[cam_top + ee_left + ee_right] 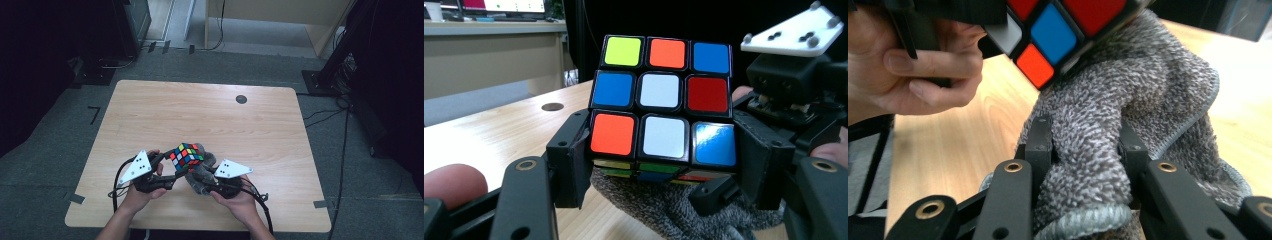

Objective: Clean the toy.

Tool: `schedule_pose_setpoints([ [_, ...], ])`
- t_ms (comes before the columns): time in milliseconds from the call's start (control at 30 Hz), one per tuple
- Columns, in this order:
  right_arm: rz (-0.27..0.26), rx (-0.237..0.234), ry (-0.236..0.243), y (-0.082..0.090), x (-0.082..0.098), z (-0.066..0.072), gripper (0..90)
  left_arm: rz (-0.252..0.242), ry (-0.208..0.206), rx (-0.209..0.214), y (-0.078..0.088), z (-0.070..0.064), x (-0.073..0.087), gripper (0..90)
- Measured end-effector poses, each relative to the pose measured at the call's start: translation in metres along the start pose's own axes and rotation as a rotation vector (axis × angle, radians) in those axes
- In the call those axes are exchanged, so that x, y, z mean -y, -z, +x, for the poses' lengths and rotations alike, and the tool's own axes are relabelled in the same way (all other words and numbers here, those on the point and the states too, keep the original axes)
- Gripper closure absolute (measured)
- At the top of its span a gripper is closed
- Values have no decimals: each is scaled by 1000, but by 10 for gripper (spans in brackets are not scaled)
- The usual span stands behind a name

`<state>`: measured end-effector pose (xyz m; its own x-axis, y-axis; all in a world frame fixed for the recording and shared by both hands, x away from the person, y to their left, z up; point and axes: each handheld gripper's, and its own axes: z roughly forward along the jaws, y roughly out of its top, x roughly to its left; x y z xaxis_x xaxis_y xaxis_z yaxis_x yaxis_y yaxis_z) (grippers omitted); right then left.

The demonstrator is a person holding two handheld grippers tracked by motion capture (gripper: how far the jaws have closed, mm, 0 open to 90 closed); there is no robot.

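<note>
Your left claw (659, 165) clamps the puzzle cube (186, 154) at lower centre of the high view, above the table (150, 110). Your right claw (1083, 150) pinches the grey cloth (1148, 85); keep it bunched and wipe the cube's underside steadily.

No legible text, label, brand or number on any surface in view
</note>
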<state>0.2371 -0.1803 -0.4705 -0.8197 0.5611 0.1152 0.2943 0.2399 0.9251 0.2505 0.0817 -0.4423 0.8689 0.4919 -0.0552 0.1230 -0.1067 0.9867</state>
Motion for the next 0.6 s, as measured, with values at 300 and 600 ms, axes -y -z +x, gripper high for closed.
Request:
schedule_pose_setpoints([
  [300, -116, 12, -32, 19, -6, -11, 696, 10, 1, -3, -2, 1, 1, 341],
  [600, -133, 67, -48, 32, -12, -21, 697, 49, -58, -41, -2, -1, 3, 341],
])
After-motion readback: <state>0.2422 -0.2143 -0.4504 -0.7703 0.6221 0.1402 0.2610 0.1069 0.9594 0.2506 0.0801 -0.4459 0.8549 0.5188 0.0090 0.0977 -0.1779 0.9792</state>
